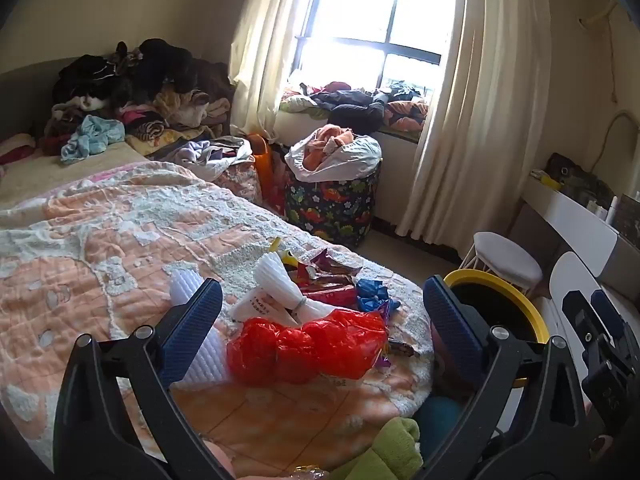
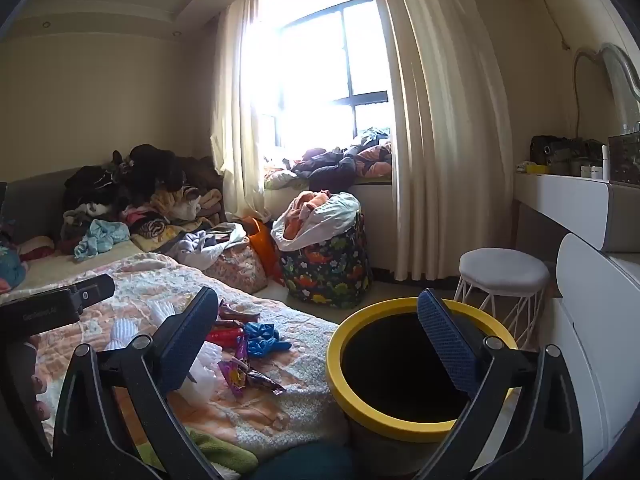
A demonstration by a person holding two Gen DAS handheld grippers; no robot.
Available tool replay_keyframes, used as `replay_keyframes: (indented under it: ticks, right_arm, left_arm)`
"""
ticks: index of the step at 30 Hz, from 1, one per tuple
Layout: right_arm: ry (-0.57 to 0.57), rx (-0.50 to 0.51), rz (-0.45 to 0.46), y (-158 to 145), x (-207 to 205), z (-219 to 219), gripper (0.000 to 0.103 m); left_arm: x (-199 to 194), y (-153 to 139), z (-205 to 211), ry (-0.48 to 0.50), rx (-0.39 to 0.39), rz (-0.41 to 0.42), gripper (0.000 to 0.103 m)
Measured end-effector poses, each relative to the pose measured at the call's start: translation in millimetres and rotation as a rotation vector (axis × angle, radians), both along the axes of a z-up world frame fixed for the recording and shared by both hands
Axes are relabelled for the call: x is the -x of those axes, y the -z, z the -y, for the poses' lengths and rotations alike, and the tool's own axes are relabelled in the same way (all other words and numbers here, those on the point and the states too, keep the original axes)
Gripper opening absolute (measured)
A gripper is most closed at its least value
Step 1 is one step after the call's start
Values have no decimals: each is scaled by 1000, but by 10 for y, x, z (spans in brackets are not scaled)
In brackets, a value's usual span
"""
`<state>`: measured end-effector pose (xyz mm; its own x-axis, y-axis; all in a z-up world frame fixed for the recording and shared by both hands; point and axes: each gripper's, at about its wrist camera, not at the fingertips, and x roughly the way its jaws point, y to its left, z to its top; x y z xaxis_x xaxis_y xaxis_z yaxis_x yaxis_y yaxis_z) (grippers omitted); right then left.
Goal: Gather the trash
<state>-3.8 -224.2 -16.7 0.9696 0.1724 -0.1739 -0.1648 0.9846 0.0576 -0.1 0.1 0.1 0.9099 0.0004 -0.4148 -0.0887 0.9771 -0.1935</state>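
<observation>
A cluttered bedroom is lying under bright window light, and trash is sitting on the quilt (image 1: 120, 240) at the near corner of the bed. The left gripper (image 1: 322, 316) is hanging wide and empty over a red plastic bag (image 1: 308, 350), with wrappers (image 1: 332, 276) and white foam sleeves (image 1: 280, 280) just beyond. The right gripper (image 2: 316, 328) is also gaping wide and empty, facing the yellow-rimmed bin (image 2: 400, 424) to the right of the bed. The bag is looking light, soft and slippery; pinching a bunched fold should be holding best.
</observation>
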Motion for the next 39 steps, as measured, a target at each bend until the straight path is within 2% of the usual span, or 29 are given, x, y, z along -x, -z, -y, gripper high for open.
replay_keyframes:
  ticks: [39]
  right_arm:
    - [1,8,16,17,21,-27,97]
  left_arm:
    - [-15,-52,10,4,-23,4,92]
